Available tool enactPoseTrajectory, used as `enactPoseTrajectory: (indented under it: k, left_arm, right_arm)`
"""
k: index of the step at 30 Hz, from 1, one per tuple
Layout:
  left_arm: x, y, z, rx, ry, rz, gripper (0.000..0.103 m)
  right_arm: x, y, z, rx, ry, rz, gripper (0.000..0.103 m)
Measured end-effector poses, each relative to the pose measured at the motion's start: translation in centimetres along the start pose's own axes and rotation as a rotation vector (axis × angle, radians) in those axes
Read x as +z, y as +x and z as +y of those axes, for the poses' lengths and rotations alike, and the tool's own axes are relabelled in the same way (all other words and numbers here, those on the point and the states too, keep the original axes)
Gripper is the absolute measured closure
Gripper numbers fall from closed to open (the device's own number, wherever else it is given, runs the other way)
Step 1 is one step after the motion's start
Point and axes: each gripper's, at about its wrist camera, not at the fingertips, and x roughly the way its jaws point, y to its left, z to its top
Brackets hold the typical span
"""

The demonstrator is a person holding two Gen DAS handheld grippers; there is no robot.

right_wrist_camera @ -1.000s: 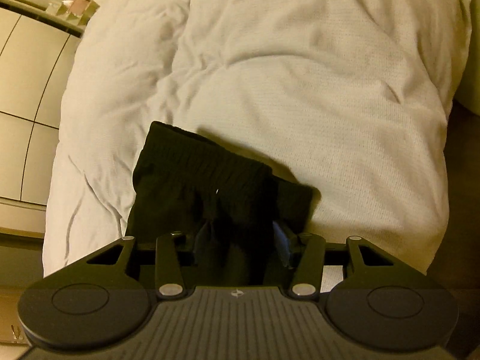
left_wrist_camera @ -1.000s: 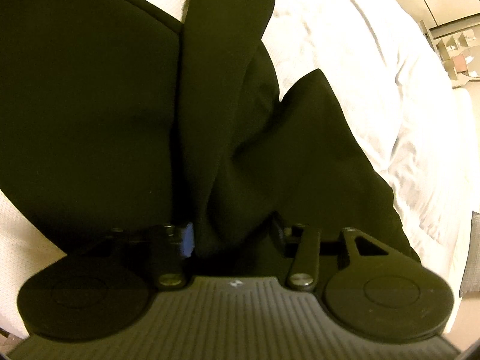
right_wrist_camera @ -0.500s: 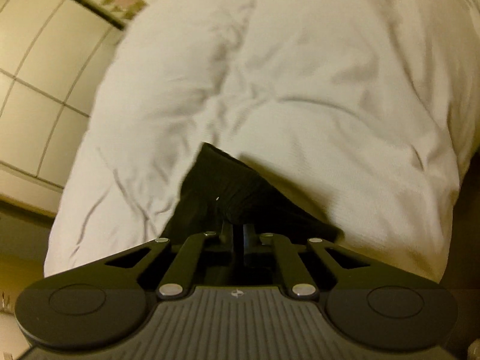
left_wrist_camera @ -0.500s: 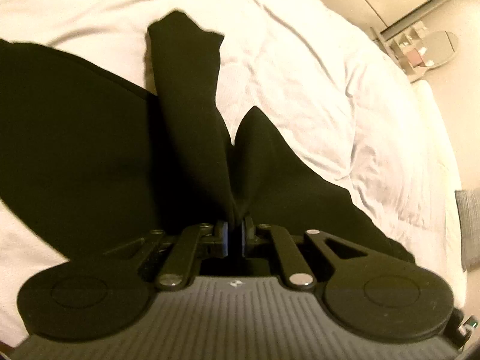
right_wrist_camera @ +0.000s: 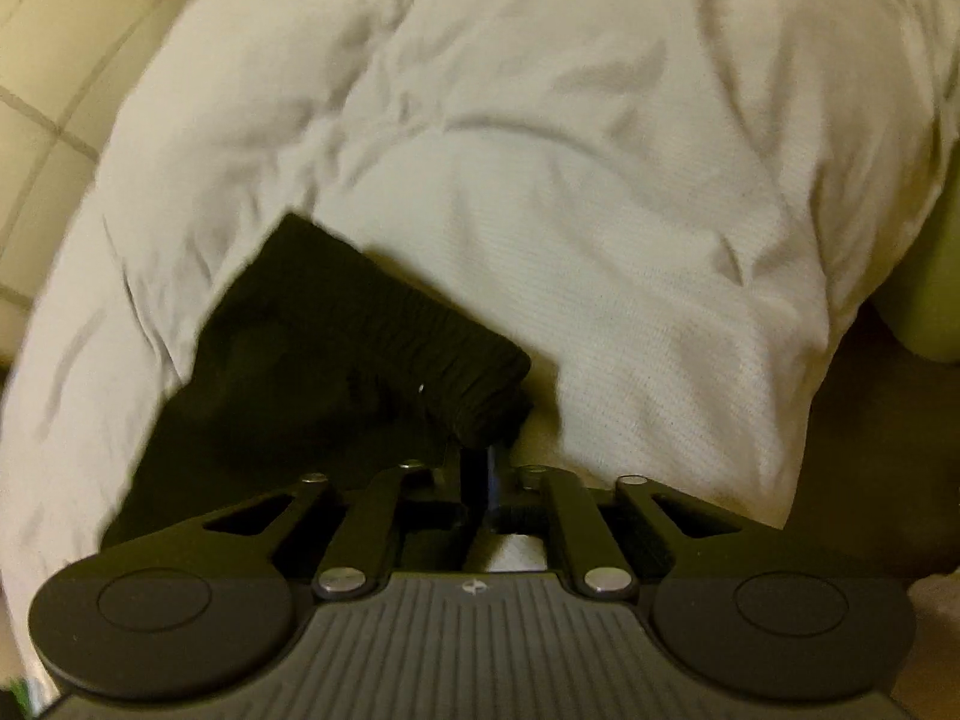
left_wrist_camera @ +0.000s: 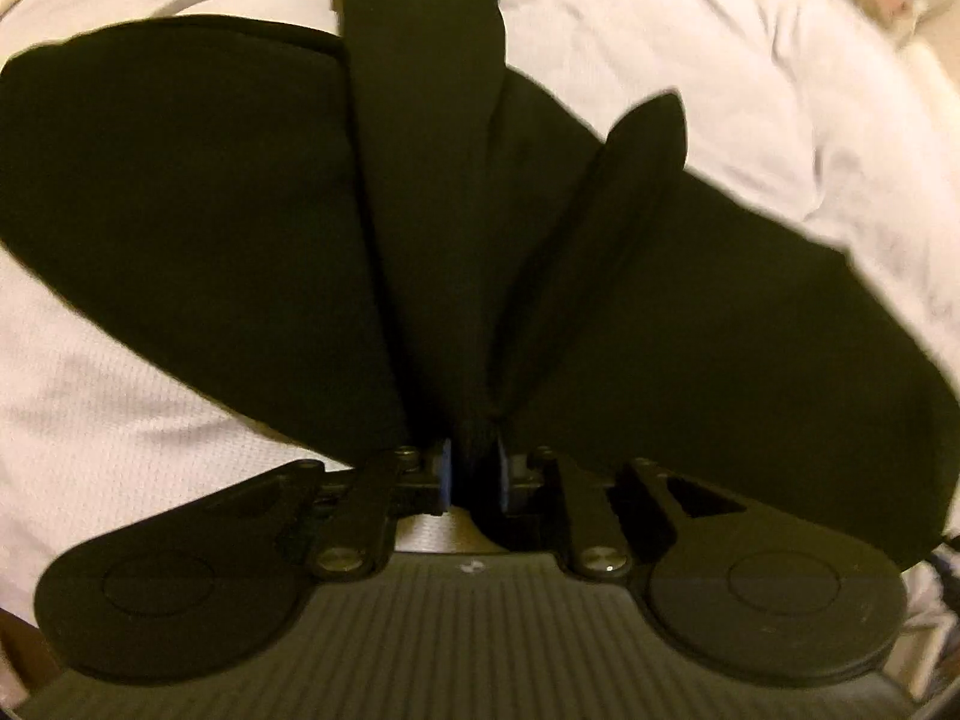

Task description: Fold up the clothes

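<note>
Both claws, left gripper (left_wrist_camera: 474,474) and right gripper (right_wrist_camera: 477,474), were easing apart around bunched black garment (left_wrist_camera: 180,192) folds, probably regripping.

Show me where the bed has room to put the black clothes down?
In the right wrist view the white bedding is bare beyond the black garment, up to the far edge. In the left wrist view the black garment crowds the middle; only strips of bedding border it.

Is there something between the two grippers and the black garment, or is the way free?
Nothing visible. A fold of the black garment already sits between the left gripper's opening jaws, and its ribbed band is at the right gripper, also opening.
</note>
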Motion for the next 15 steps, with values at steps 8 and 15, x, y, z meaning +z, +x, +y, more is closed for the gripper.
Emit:
enactPoseTrajectory:
  k: [8,15]
  left_arm:
    - [-0.3,-4.2,-0.8,0.134,0.048,0.013,0.070]
    - [0.7,-8.6,0.5,0.223,0.048,-0.003,0.071]
  right_arm:
    - [-1.4,-3.1,5.0,-0.111,-0.250,0.026,0.023]
    - [-8.3,-1.1,14.5,0.011,-0.590,0.303,0.027]
